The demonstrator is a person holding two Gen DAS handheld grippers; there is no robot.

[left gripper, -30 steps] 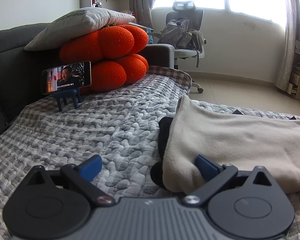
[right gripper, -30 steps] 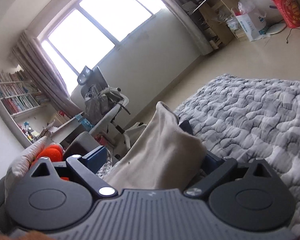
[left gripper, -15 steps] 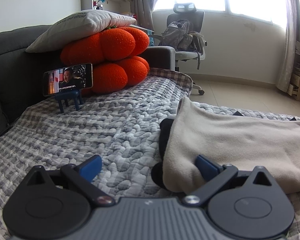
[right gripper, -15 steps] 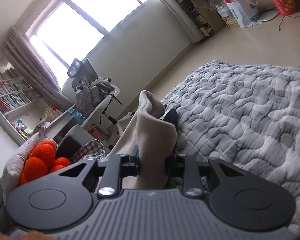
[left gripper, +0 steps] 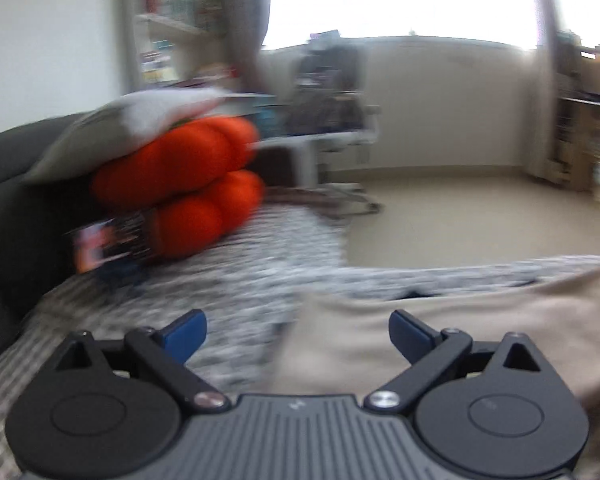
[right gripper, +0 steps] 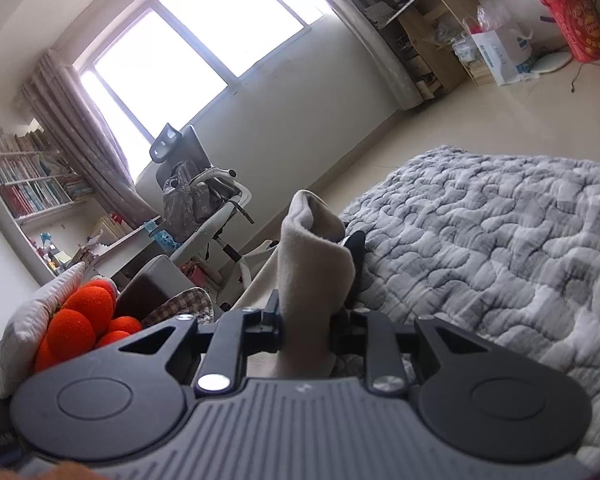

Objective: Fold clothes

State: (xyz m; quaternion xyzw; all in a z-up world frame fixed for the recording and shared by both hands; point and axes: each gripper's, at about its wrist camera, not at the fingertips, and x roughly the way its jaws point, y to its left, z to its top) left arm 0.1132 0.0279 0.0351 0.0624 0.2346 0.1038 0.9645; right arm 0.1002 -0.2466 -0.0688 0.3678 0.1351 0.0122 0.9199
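Your right gripper has its fingers pinched tight on a bunched edge of the beige garment; the cloth stands up between them in a narrow fold, with something dark showing just behind it. Your left gripper has its blue fingers spread wide and nothing between them. It sits over the near end of the same garment, not gripping it. The left view is motion-blurred, so fine detail there is lost.

Where the thing lies: the garment is spread across the grey quilted bed cover, beige cloth running off toward the right in the left view. Orange cushions and a pale pillow are stacked at the sofa end, well apart from it.

Progress, as a judgement: early in this fold. One edge is secured, the other is not yet taken. Still left: get the second hold, carry the cloth over, lay it flat, smooth it. No finished pile of clothes is visible.
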